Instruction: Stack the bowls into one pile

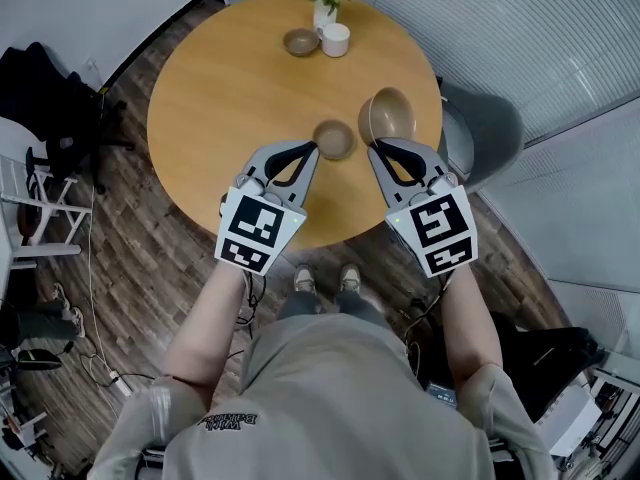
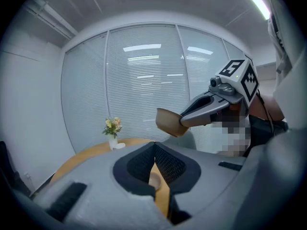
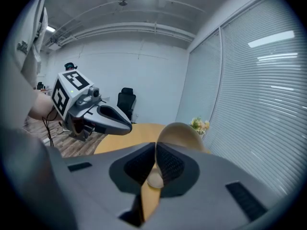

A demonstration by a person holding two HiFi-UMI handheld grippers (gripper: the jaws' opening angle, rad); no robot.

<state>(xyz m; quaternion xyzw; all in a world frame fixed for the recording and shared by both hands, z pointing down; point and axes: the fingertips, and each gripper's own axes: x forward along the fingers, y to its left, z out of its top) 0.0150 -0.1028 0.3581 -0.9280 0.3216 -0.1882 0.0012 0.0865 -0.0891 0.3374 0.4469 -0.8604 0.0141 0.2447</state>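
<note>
On the round wooden table (image 1: 230,98) a brown bowl (image 1: 334,138) sits near the front edge, between my two grippers. My right gripper (image 1: 374,149) is shut on the rim of a larger tan bowl (image 1: 390,115), which it holds tilted above the table; the same bowl rises just past the jaws in the right gripper view (image 3: 180,132). My left gripper (image 1: 311,149) is shut with nothing in it, just left of the resting bowl. The left gripper view shows the held bowl (image 2: 170,122) up in the air. A third small bowl (image 1: 301,41) stands at the far edge.
A white vase of flowers (image 1: 326,8) and a white cup (image 1: 336,39) stand beside the far bowl. A grey chair (image 1: 482,128) sits right of the table, and a black chair (image 1: 60,108) with cables on the wood floor to the left.
</note>
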